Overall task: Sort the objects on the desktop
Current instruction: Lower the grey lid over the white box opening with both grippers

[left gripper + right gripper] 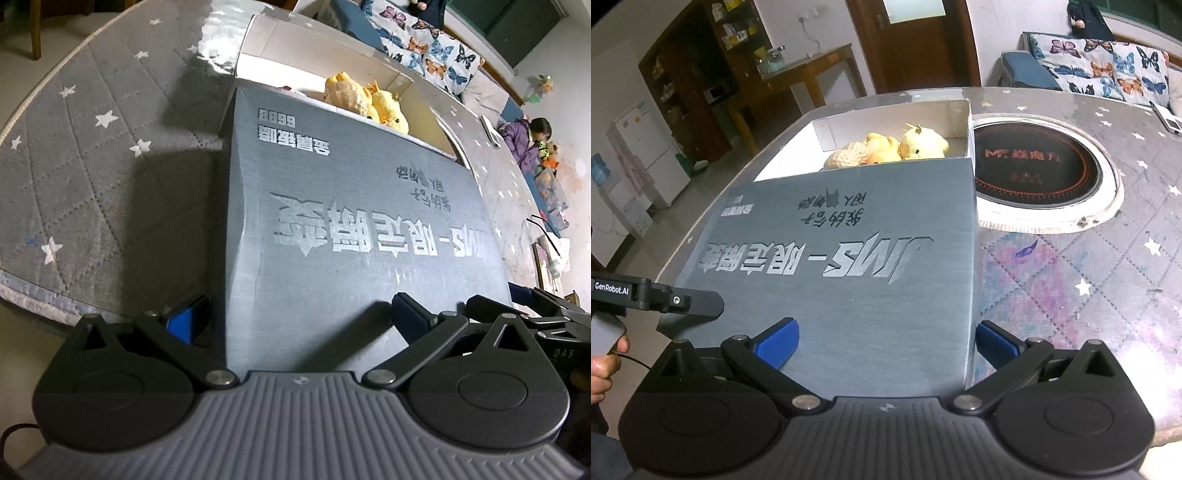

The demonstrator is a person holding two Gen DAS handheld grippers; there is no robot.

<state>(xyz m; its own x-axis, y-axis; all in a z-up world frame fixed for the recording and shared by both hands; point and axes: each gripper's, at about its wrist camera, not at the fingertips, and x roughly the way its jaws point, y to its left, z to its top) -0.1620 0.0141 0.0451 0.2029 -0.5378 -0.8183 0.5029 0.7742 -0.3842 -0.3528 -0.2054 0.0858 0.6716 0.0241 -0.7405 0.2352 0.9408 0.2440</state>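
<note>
A grey box lid point(351, 229) with silver lettering lies partly over a white open box point(332, 62) that holds yellow plush toys point(365, 99). My left gripper point(299, 319) is open, its blue pads straddling the lid's near left corner. In the right wrist view the lid point(849, 258) covers the near part of the box point(894, 122), and the toys point(897, 149) show at the far end. My right gripper point(886, 343) is open, its pads straddling the lid's near right corner. The other gripper point(657, 297) shows at the left.
The box stands on a round table with a grey star-patterned cover point(92, 147). An induction cooker plate point(1038, 170) is set into the table right of the box. A sofa with butterfly cushions point(1108, 66) and a seated person point(528, 140) are beyond.
</note>
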